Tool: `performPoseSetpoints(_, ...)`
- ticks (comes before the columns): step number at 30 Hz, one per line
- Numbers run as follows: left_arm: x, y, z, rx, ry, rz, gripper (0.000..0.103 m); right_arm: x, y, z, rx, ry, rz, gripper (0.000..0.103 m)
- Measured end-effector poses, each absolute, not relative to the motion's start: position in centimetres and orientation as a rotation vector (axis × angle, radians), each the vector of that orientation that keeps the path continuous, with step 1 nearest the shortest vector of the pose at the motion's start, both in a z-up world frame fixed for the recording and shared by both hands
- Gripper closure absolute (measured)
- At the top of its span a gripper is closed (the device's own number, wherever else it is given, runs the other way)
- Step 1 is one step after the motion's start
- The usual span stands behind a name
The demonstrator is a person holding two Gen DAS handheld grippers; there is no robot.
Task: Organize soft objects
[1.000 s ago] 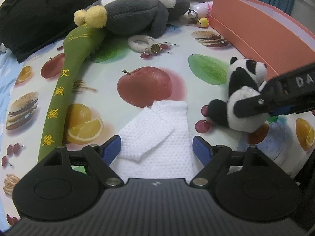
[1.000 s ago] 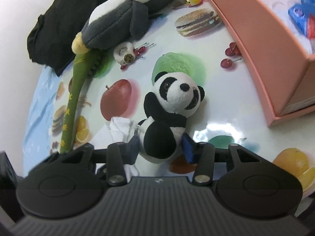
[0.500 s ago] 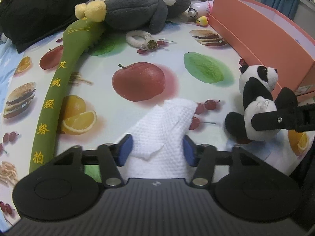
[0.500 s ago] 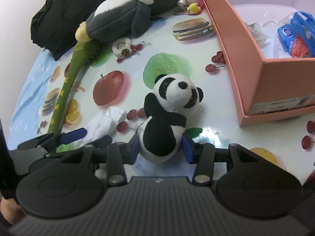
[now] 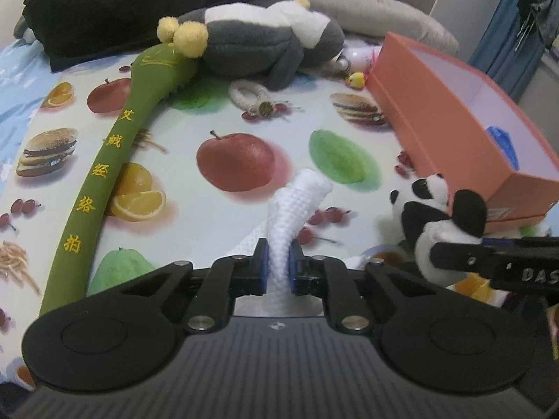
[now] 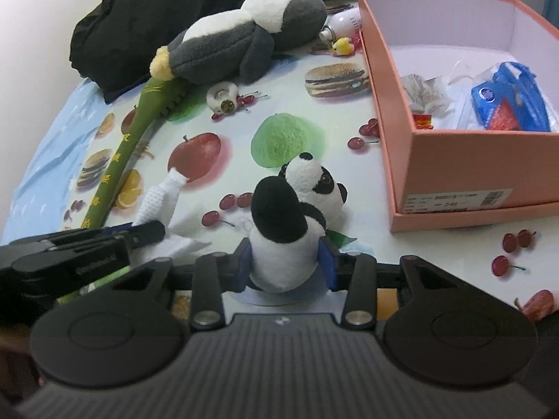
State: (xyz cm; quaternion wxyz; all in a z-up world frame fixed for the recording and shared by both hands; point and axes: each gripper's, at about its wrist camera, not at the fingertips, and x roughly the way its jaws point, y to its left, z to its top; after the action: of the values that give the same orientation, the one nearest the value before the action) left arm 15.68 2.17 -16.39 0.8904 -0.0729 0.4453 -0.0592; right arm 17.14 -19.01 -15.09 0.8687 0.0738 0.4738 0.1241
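Observation:
My left gripper is shut on a white waffle cloth, bunched upward between its blue pads. The cloth also shows in the right wrist view. My right gripper is shut on a small panda plush, held by its body above the fruit-print mat. The panda shows at the right of the left wrist view. An open orange box stands to the right, with a blue packet and papers inside.
A grey and white plush and a long green padded stick lie at the back left. A white ring charm, a small bottle and a black bag lie behind. The box wall bounds the right.
My left gripper has closed on the white cloth and pinched it up. My right gripper has lifted the panda and carried it toward the orange box.

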Motion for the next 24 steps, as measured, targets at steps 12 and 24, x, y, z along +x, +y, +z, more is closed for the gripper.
performPoseSetpoints(12,11.7,0.2,-9.3,-0.234,0.799,-0.133,0.089,13.2,-20.7,-8.8,0.091,0.832,0.257,0.06)
performPoseSetpoints(24,8.8,-2.4,-3.7,-0.261,0.715,-0.191,0.089,8.8,-23.0,-3.5,0.093,0.692,0.225,0.06)
